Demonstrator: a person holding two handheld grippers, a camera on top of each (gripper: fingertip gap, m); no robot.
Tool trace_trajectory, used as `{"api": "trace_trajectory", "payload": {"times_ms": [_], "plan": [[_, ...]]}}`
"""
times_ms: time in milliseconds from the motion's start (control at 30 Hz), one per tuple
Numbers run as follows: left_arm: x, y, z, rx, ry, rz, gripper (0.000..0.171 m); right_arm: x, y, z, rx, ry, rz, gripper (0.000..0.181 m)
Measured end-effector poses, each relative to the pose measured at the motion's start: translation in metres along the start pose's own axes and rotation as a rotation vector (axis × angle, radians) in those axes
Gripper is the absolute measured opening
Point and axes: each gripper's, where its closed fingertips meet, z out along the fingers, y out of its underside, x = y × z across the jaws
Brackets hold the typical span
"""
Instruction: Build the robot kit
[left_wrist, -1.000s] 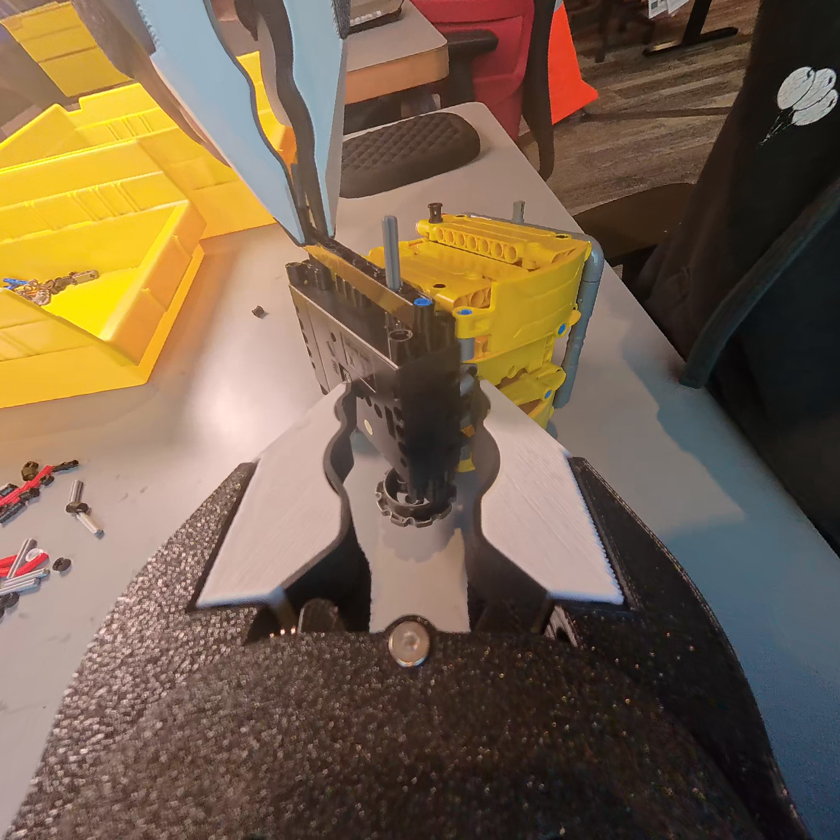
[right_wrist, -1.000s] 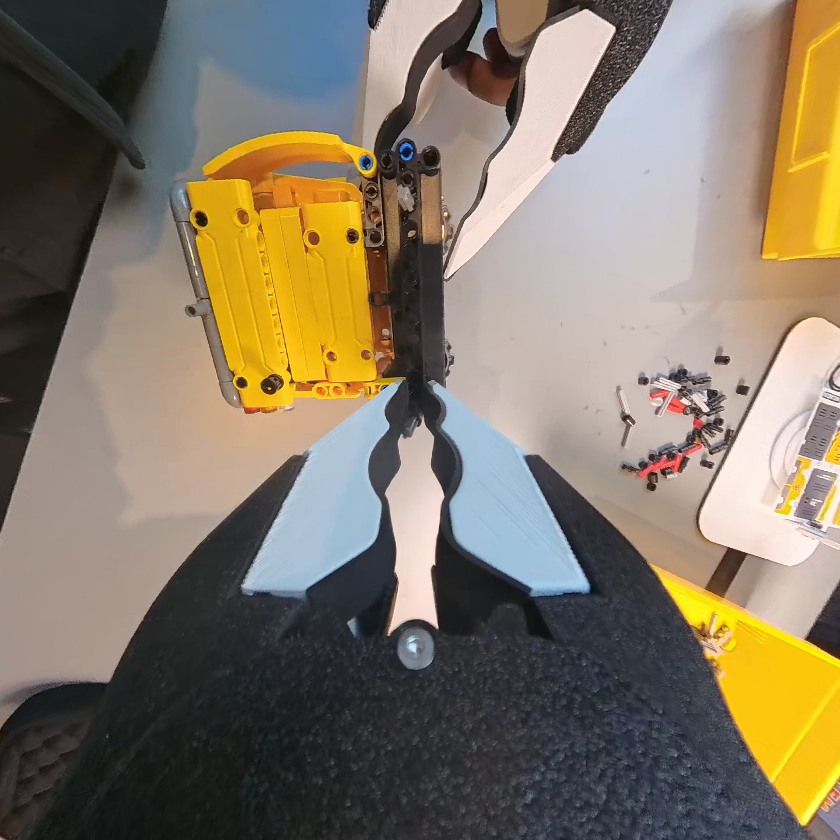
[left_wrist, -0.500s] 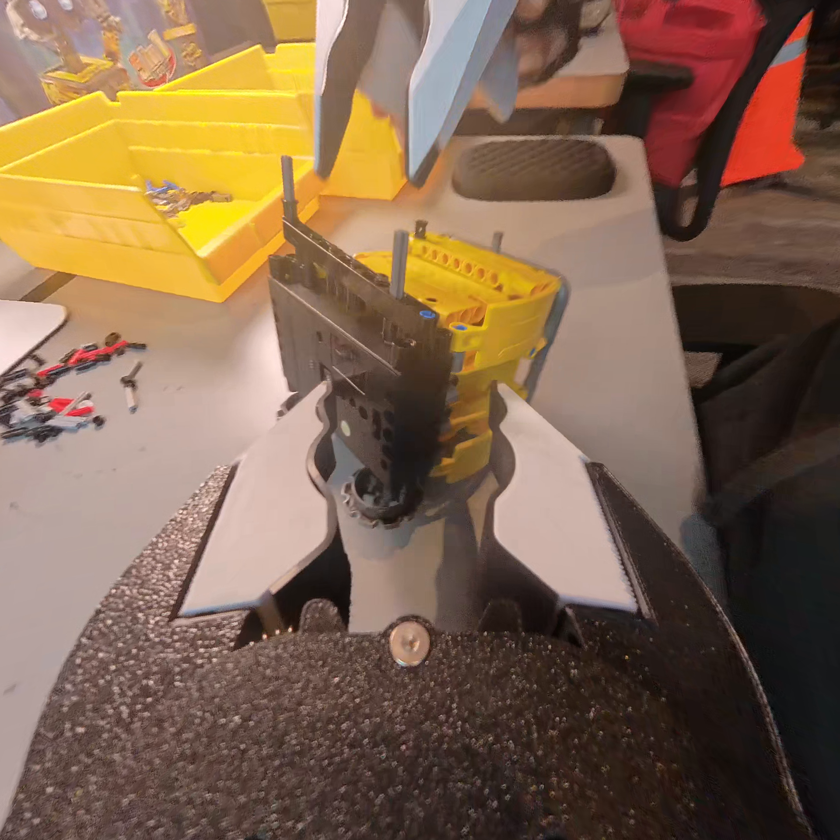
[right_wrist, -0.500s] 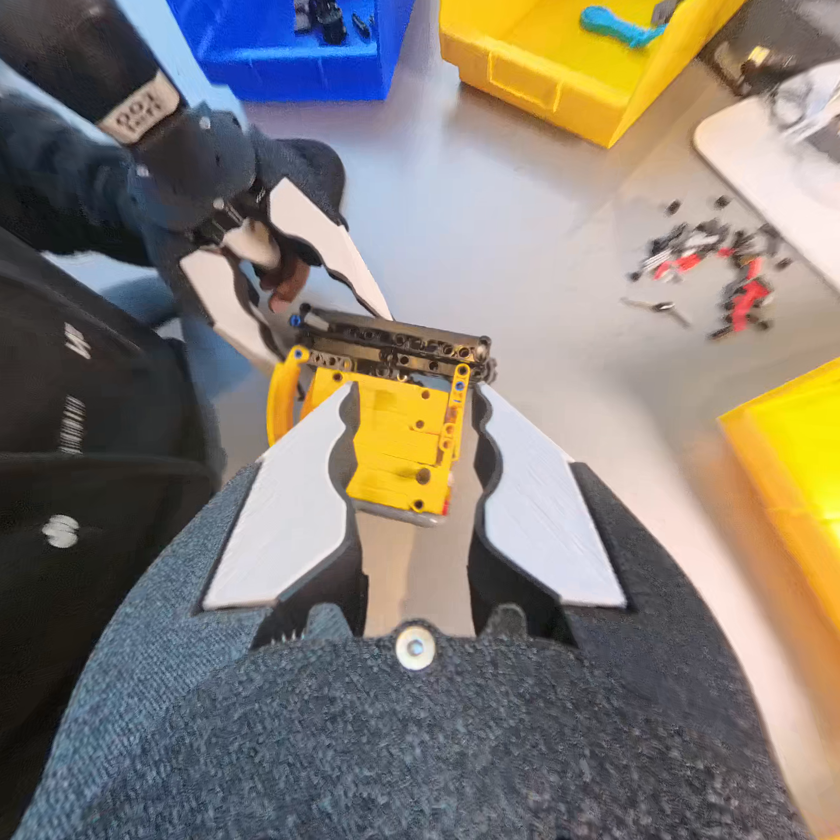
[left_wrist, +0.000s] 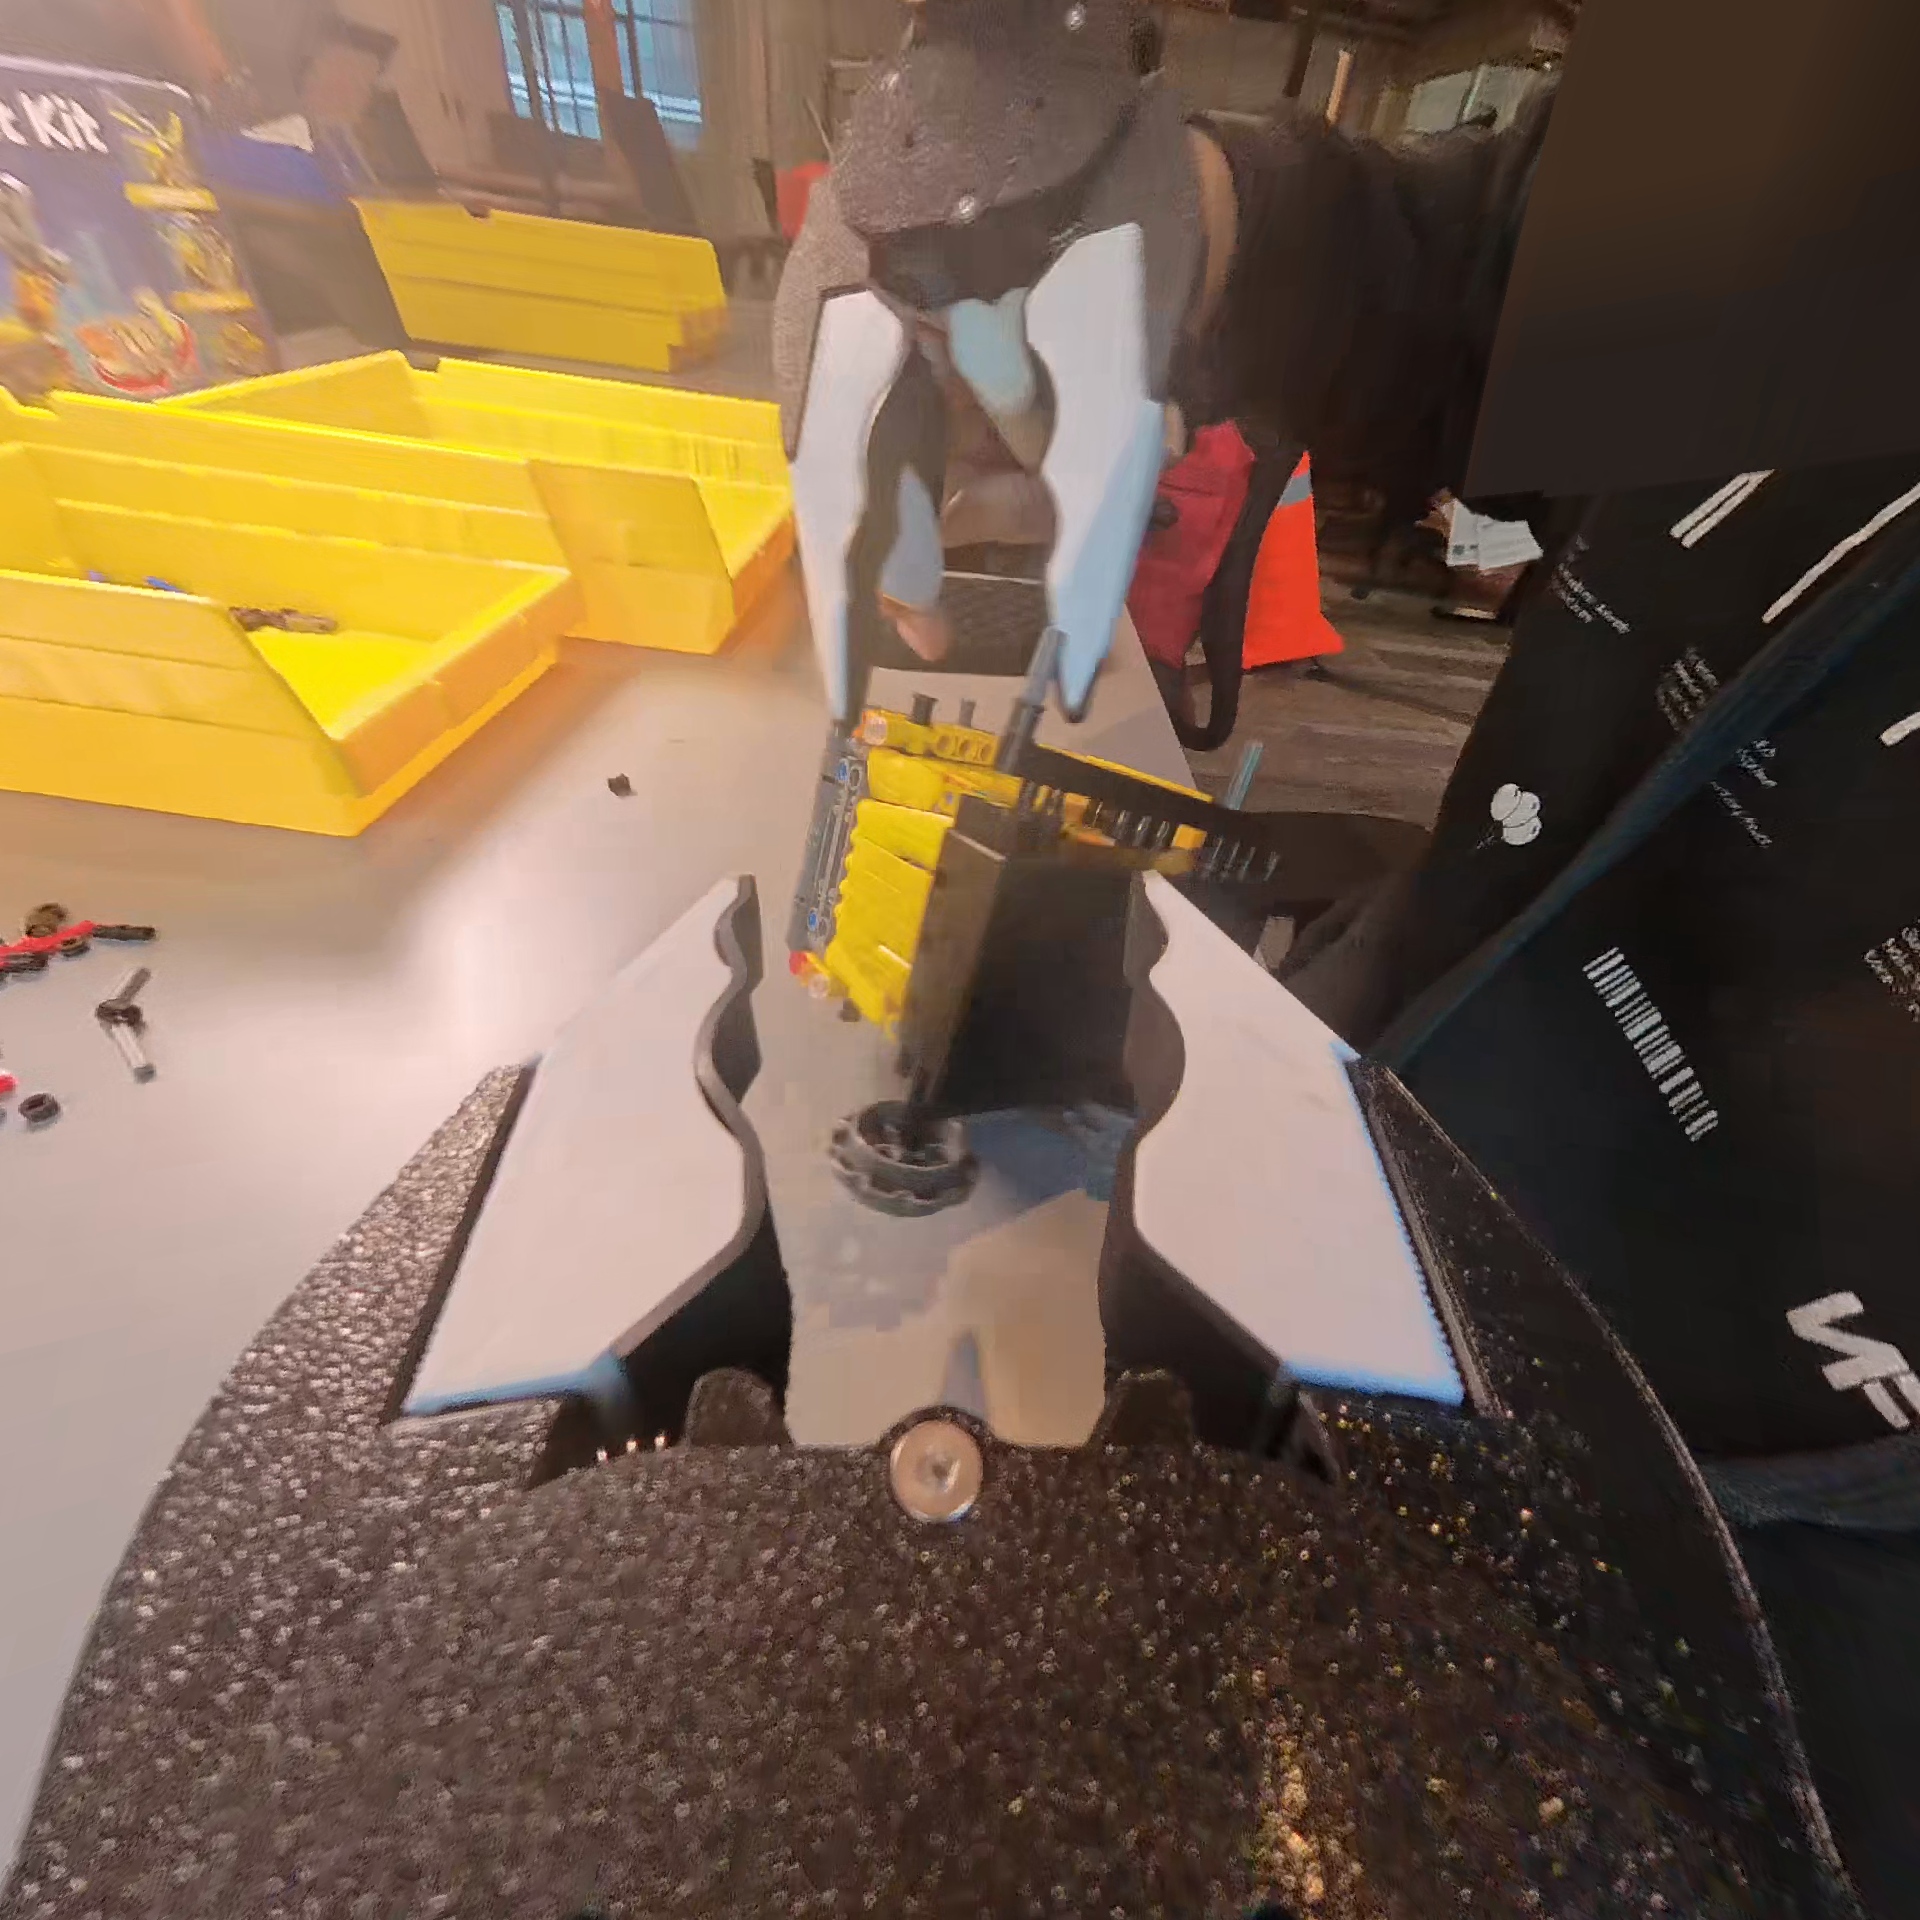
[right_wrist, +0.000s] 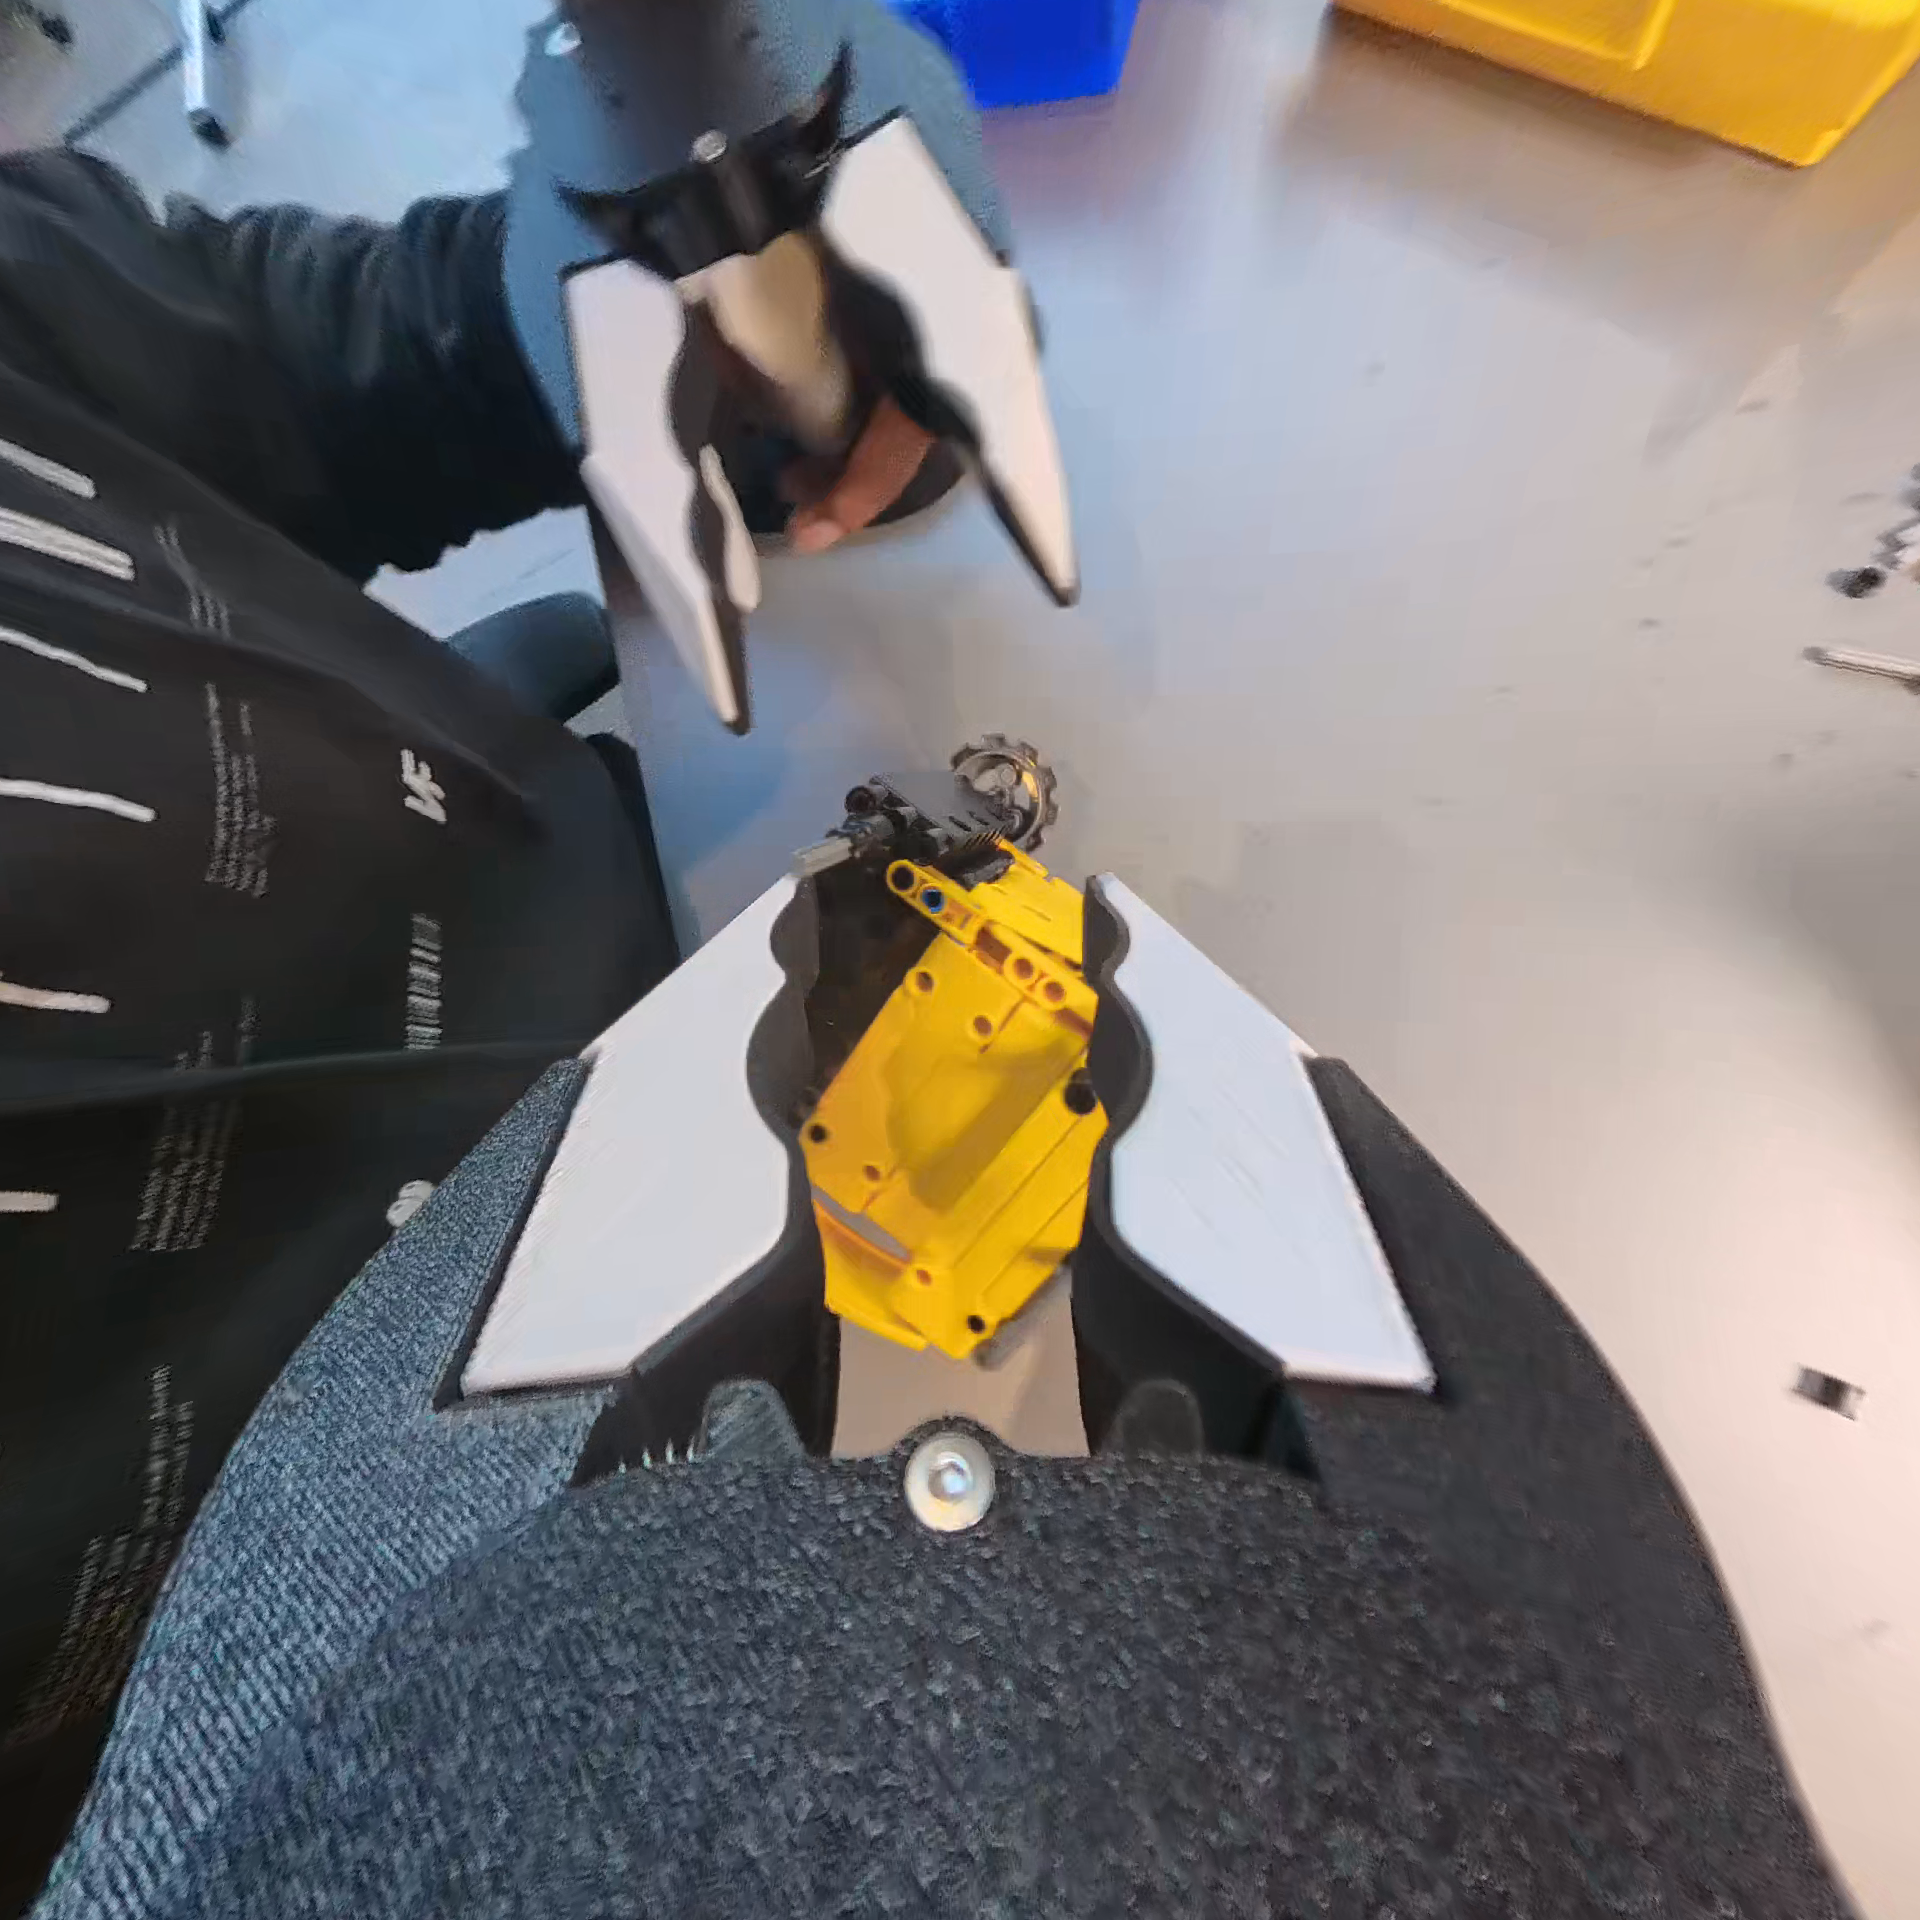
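- Grey flat surface (left_wrist: 416, 935): carries everything; stacked yellow plastic bins (left_wrist: 312, 623) at far left.
- Yellow-and-black plastic brick-built model (right_wrist: 956, 1143): mid-surface, tilted, sitting between the fingers of the right hand-held gripper (right_wrist: 945, 883), which is clamped on its yellow flanks.
- Left hand-held gripper (left_wrist: 940, 883): released, fingers spread wide, just apart from the model's black end.
- Judgement: the hold is best kept square on the flat yellow panels, clear of the protruding pins, so the tilted model cannot twist.
- Black toothed plastic gear (left_wrist: 904, 1153): at the model's lower end, at or near the surface.
- Hard to tell: whether the model rests on the surface or is lifted; motion blur smears its beams.
- Small loose red, black and grey pieces (left_wrist: 73, 935): left edge, cut off.
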Motion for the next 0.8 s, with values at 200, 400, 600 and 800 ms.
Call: {"api": "trace_trajectory", "payload": {"times_ms": [200,400,600,800], "plan": [[0.017,0.018,0.026,-0.138,0.209,0.059,0.072,-0.006,0.003,0.004,-0.041,0.027,-0.055,0.045],[0.024,0.016,0.045,-0.152,0.249,0.11,0.044,-0.015,0.015,-0.007,-0.042,0.017,-0.074,0.042],[0.011,0.012,0.056,-0.163,0.13,0.082,0.037,-0.022,0.024,-0.011,-0.035,0.061,-0.091,0.029],[0.012,0.01,0.066,-0.187,0.027,0.103,0.036,-0.007,0.022,-0.006,-0.034,0.134,-0.132,0.011]]}}
